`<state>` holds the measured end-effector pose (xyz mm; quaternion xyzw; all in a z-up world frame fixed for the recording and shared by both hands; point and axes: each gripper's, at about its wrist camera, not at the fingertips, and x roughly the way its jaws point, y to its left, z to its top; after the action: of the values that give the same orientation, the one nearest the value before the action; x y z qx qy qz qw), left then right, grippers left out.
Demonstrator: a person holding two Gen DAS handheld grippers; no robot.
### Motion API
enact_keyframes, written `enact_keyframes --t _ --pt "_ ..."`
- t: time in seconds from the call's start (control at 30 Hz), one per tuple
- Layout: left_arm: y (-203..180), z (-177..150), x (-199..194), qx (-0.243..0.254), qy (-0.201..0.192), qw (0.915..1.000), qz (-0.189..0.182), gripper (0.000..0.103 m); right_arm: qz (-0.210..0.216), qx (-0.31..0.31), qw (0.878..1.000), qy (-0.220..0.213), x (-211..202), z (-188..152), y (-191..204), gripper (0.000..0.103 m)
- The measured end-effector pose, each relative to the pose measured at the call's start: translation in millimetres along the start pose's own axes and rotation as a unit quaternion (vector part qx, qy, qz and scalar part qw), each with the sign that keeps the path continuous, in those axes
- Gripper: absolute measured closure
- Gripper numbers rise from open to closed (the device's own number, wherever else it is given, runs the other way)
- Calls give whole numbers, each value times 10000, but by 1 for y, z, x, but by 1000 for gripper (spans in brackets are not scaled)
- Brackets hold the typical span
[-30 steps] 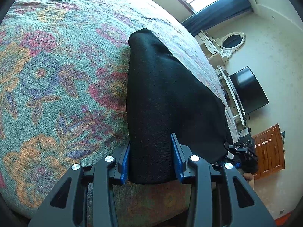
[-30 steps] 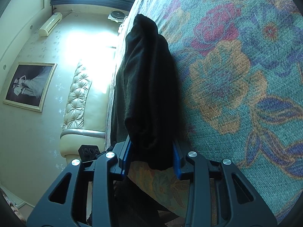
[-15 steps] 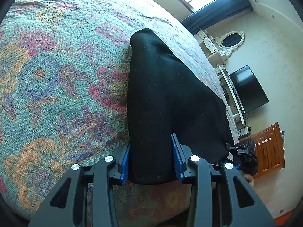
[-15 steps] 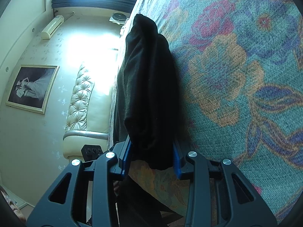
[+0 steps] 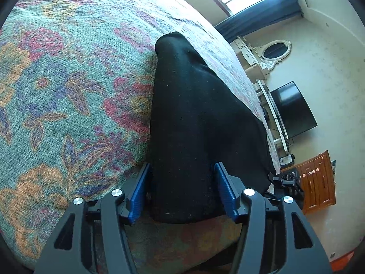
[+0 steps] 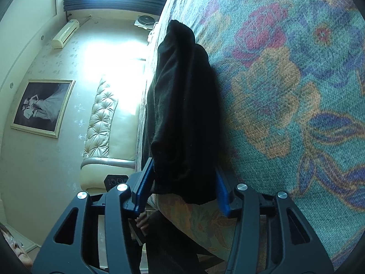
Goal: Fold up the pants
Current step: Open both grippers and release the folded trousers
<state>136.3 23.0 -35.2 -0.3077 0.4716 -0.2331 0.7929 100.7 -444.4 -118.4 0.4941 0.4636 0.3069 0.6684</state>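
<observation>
The black pants [image 5: 194, 118] lie stretched along the near edge of the bed on a floral bedspread [image 5: 68, 91]. My left gripper [image 5: 182, 191] has its blue-padded jaws on either side of one end of the pants, a small gap showing at the left pad. My right gripper [image 6: 182, 182] straddles the other end of the pants [image 6: 182, 105], whose cloth fills the space between the jaws. The right gripper's body [image 5: 286, 180] shows at the far end in the left wrist view.
The bed's edge runs just under both grippers. A dark TV [image 5: 292, 109], a white dresser with an oval mirror [image 5: 273, 50] and a wooden cabinet [image 5: 317, 182] stand by the wall. A tufted cream headboard [image 6: 102, 125] and a framed picture [image 6: 43, 107] are beyond the other end.
The left gripper's jaws have spread slightly around the pants end. The right gripper has shifted a little; the pants stay on the bed.
</observation>
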Motion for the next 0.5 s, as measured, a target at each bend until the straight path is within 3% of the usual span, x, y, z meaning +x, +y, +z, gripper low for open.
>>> enact_keyframes --t 0.1,0.2,0.4,0.47,0.5 --pt "-1 5 -7 19 -74 9999 -79 37 -55 -88 9997 -233 -15 12 3 31" --pt "4 18 -12 71 -147 9998 -141 33 -158 -119 9992 -336 -21 32 1 28" --pt "16 52 17 -86 135 9988 -467 30 -248 -437 9982 338 13 63 9 22" --pt "12 61 27 73 180 9986 -493 30 -301 -565 9967 508 24 68 15 22" --pt "10 64 32 126 214 9985 -485 30 -275 -622 9958 611 29 69 17 27"
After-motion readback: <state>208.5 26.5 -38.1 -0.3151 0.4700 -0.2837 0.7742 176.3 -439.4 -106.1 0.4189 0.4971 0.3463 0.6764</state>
